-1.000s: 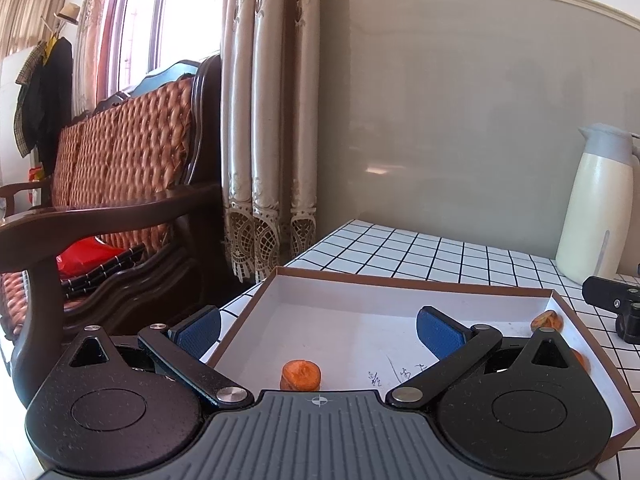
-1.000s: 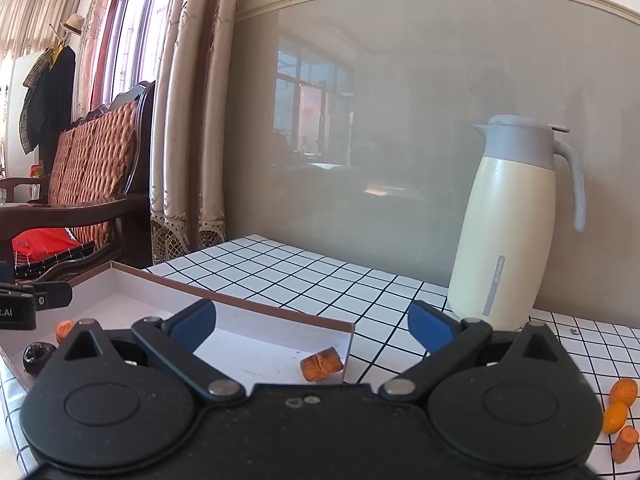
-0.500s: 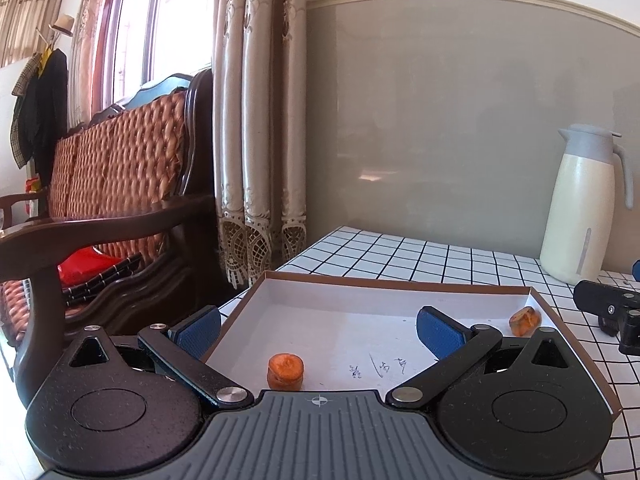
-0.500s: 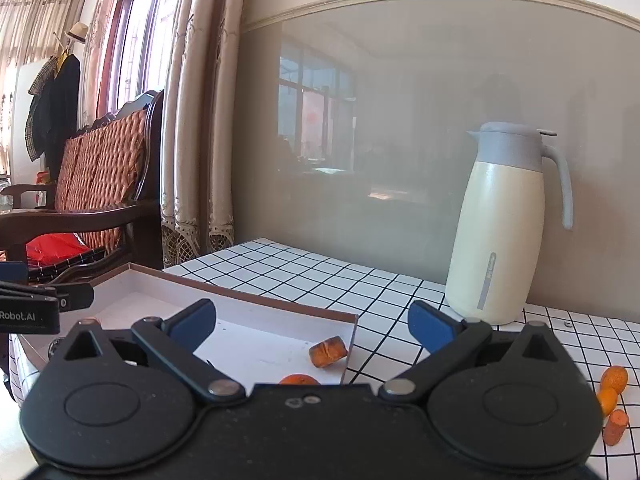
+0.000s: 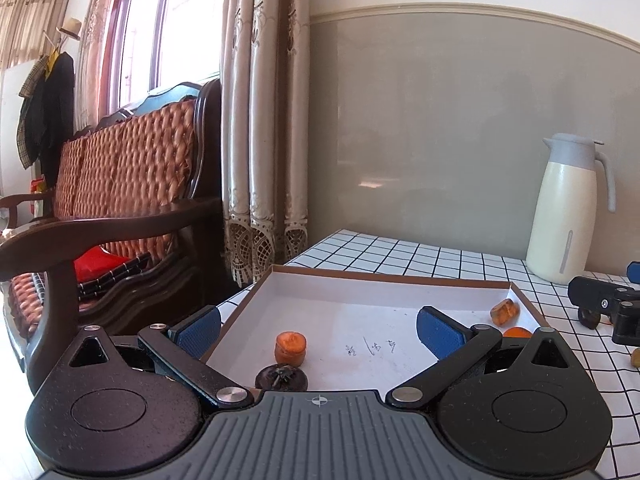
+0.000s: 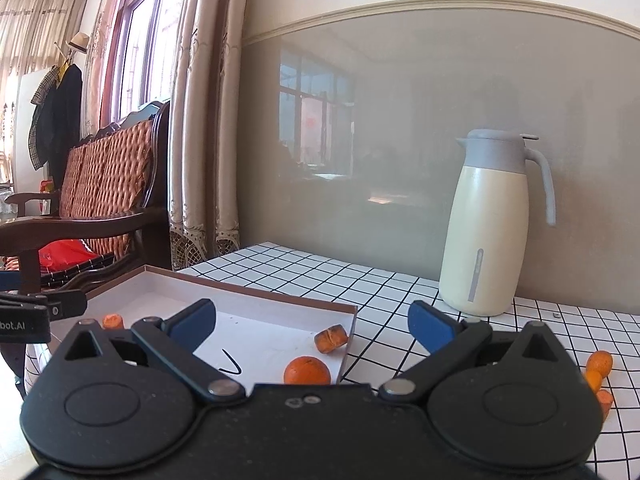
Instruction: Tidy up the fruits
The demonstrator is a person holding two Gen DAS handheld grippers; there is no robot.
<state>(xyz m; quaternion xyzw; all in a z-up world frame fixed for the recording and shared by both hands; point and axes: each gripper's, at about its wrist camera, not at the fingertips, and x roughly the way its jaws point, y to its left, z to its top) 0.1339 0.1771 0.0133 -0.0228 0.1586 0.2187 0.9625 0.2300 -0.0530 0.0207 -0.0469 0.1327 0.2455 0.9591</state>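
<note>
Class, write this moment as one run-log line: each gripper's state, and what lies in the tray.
left gripper: open | right gripper: open | tray: carrot piece, orange, dark fruit

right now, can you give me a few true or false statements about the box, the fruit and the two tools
1. Both tools, left and right, are open and hold nothing. True.
2. The box holds no fruit. False: an orange chunk, a small orange and other pieces lie in it.
3. The jug stands upright on the checked tablecloth. True.
4. The jug stands inside the box. False: it stands outside it, near the wall.
5. Orange pieces lie on the cloth outside the box. True.
</note>
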